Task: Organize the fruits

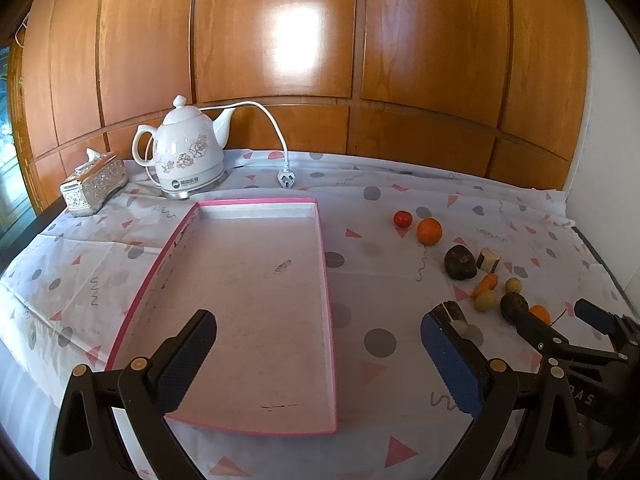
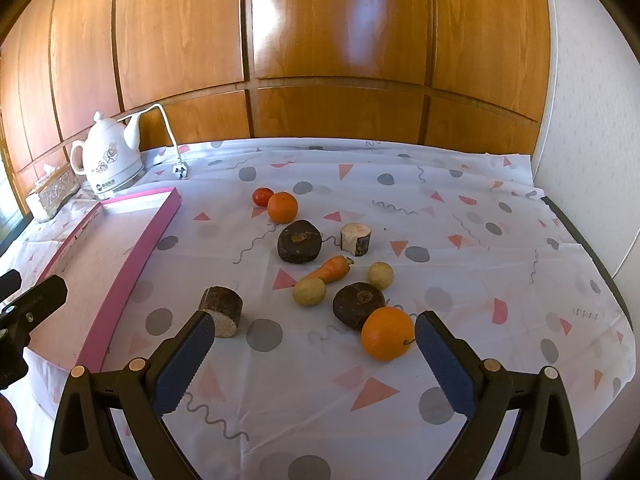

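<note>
Carrot [image 2: 329, 269] lies leaf end up-right (amid round fruit) — left tool [image 1: 318, 338] and right tool [image 2: 311, 338] gape wide

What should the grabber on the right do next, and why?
Probably ease the right gripper a little to its right and forward, so the big orange sits between its fingers. The gripper is open and empty, this orange is the nearest fruit, lying just inside its right finger, and the pink tray holds no fruit yet. The left gripper hangs open over the tray.

Bare cloth [image 2: 320, 380] before clustered produce [image 2: 320, 272]
</note>
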{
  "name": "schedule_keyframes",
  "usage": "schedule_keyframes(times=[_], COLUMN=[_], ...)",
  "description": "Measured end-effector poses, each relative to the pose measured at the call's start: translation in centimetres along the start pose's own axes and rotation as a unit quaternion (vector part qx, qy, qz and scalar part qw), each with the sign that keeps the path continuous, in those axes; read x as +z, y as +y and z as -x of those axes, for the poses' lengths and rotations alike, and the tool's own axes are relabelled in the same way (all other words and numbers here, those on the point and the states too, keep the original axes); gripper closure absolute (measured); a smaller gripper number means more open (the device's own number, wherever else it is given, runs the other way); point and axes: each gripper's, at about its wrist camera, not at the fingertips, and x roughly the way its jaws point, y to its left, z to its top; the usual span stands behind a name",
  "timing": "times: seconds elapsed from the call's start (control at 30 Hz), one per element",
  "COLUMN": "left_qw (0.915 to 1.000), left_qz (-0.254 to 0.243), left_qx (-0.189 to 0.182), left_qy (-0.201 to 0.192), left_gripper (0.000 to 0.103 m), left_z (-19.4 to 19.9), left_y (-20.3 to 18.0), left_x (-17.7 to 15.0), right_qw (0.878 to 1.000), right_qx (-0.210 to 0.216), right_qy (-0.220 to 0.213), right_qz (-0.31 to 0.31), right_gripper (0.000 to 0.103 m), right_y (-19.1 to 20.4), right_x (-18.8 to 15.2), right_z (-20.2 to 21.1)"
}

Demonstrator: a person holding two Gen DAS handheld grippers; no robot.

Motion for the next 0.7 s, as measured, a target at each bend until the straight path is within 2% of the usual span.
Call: schedule_keyframes(times=[0.17, 0.33, 0.47, 0.5, 0.57, 0.7], left_qw=[0.9999, 0.9976, 0.9938, 0.9929, 0.9892, 0.9833], left_qz=[-0.008, -0.027, -0.042, -0.049, -0.061, -0.080], left_qx=[-0.009, -0.054, -0.086, -0.091, -0.112, -0.135], left_qy=[0.005, 0.034, 0.056, 0.059, 0.072, 0.092], left_gripper=[0.000, 0.000, 0.001, 0.004, 0.011, 0.016], left_z=[-0.4, -1.7, -2.5, -2.7, -3.1, -4.0], left_y=[-0.5, -1.2, -2.4, -2.8, -3.6, -5.0], left_x=[-0.1, 0.7, 0.6, 0.6, 0.4, 0.0], right_qw=[1.000, 0.999, 0.996, 0.995, 0.994, 0.990], right_qx=[0.009, 0.028, 0.040, 0.042, 0.045, 0.064], right_qy=[0.008, 0.036, 0.074, 0.082, 0.094, 0.116], right_qz=[0.000, -0.002, -0.023, -0.025, -0.033, -0.051], right_gripper=[0.002, 0.002, 0.015, 0.018, 0.030, 0.038], right_y=[-0.6, -3.0, -6.2, -6.8, -7.9, -9.0], right_x=[0.1, 0.5, -0.5, -0.8, -1.4, -1.9], right_z=[-0.3, -1.0, -2.0, -2.2, -2.7, -4.0])
